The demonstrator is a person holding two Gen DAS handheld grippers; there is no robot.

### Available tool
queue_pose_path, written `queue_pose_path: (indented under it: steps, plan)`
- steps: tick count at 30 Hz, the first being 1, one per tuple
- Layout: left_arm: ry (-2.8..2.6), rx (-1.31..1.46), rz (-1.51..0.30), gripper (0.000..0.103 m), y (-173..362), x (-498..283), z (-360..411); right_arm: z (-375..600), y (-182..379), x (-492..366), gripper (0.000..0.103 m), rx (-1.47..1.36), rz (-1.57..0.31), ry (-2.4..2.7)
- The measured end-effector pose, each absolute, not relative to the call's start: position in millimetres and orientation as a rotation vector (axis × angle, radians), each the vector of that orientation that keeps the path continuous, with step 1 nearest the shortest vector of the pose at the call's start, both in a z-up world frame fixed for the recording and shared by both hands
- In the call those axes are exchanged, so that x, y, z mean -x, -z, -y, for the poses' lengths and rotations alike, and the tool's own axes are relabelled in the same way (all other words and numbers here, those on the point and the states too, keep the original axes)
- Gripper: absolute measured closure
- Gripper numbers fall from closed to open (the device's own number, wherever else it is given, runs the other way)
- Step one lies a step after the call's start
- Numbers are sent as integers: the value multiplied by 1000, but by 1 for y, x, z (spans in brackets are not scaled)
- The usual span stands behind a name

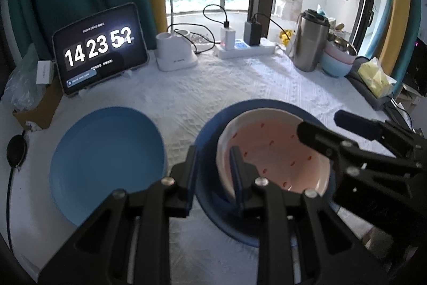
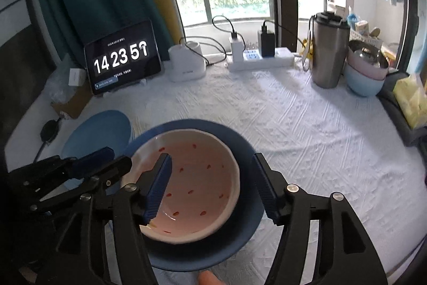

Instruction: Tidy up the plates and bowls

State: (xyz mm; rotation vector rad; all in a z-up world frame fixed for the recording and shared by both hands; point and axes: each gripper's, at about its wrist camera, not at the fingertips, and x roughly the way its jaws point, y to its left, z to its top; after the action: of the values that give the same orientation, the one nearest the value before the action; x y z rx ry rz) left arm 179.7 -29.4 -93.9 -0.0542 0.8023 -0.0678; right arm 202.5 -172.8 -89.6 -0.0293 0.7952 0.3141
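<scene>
Pink bowl [image 2: 192,186] is being seen sitting inside dark blue plate [image 2: 240,151], near front table edge.

Right gripper [image 2: 213,186]: jaws spread, left finger inside bowl, right finger outside rim, over plate.

Left gripper [image 1: 213,172]: jaws spread, straddling bowl's left wall; whether contact is being made cannot be told.

Light blue plate [image 1: 106,162] is being shown whole only by left wrist view, toward left edge, just beside dark one.

Both grippers matte black plastic linkage frames with triangular cutouts, silver round pivot screws at joints. Left gripper [image 1: 213,172] and right gripper [image 2: 213,186] carry dark blue ribbed finger pads [image 2: 158,188]. Small bit of skin at bottom edge, right view.
</scene>
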Motion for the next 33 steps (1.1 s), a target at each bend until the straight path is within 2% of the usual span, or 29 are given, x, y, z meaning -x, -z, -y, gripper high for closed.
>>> queue_pose_path:
  steps: [5, 8, 9, 10, 33]
  plan:
    - [60, 67, -757, 76, 85, -173, 25, 173, 84, -199, 38, 44, -783, -318]
    - [44, 74, -712, 65, 78, -165, 20, 176, 83, -197, 38, 49, -779, -317]
    - [42, 78, -703, 59, 76, -164, 19, 178, 82, -196, 38, 48, -777, -318]
    - [40, 82, -687, 58, 74, -161, 17, 179, 81, -196, 38, 47, -777, -320]
    - [-20, 134, -700, 58, 93, -151, -13, 232, 88, -193, 38, 41, -783, -247]
